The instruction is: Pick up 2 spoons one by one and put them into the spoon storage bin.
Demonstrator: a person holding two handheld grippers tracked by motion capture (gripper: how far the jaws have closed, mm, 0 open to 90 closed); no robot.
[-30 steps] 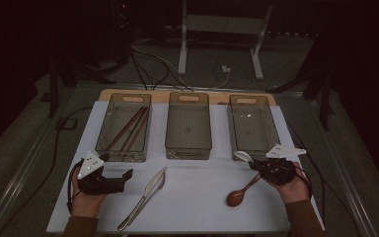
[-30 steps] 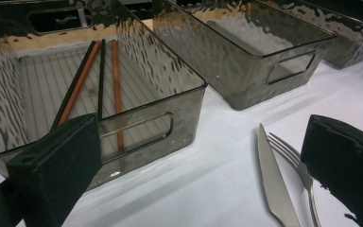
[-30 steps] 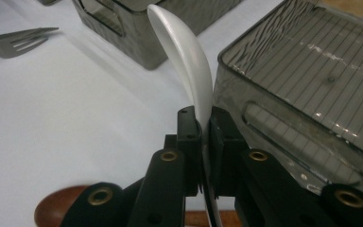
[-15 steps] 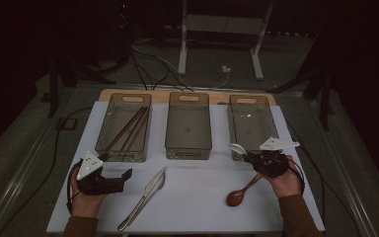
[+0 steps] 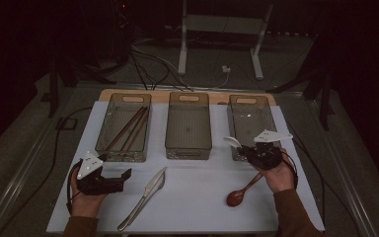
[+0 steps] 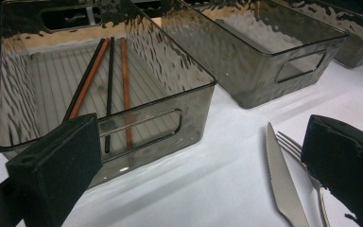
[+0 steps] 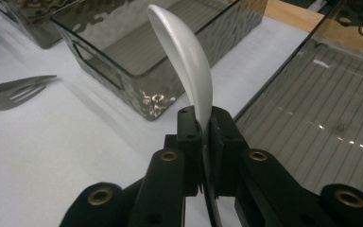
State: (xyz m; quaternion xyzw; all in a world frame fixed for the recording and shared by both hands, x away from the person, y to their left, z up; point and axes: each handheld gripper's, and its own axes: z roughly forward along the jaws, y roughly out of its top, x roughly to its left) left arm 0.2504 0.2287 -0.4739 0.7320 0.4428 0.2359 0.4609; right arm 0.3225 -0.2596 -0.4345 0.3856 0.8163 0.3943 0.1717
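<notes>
The white spoon (image 7: pixel 186 61) was pinched by its handle between the pressed-together jaws of the right claw (image 5: pixel 249 150), its bowl rising toward the top centre of the right gripper view; in the high view it (image 5: pixel 232 141) stuck out right of centre, just beside the near left corner of the right bin (image 5: pixel 249 101). Below it a brown wooden spoon (image 5: pixel 239 194) lay on the white tabletop (image 5: pixel 197 202). The middle bin (image 5: pixel 188 143) stood at centre, the left bin (image 5: pixel 109 128) holding chopsticks (image 5: pixel 128 128). At lower left the left claw (image 5: pixel 123 177) rested with jaws spread, holding nothing, beside a knife (image 5: pixel 143 200) and a fork (image 6: pixel 295 146).
</notes>
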